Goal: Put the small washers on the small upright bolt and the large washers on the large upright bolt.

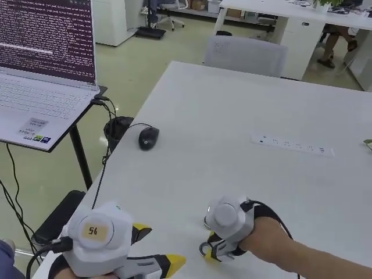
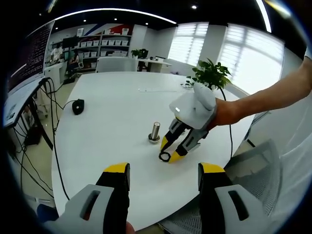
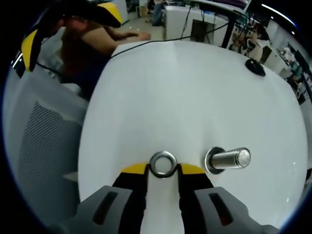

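Between the jaw tips of my right gripper (image 3: 163, 170) sits a metal washer (image 3: 163, 154). The jaws are almost closed and pinch it by its edge, just over the white table (image 3: 161, 87). In the right gripper view the upright bolt (image 3: 229, 159) stands near it at 3 o'clock, not touching. A flat ring (image 3: 210, 161) lies around the bolt's foot; if it is a washer, I cannot tell, and I also cannot tell if this bolt is the large or the small one.

To do this step well, I think I should raise the washer higher than the bolt's top and keep it level. Then I bring the hole exactly over the tip, and open the jaws only when the shaft is inside the hole.

My left gripper (image 2: 164, 168) has its jaws wide open and holds nothing.

In the head view a sticker (image 1: 97, 232) on its body reads "56". The laptop (image 1: 40, 75) at 10 o'clock shows lines of text too small to read.
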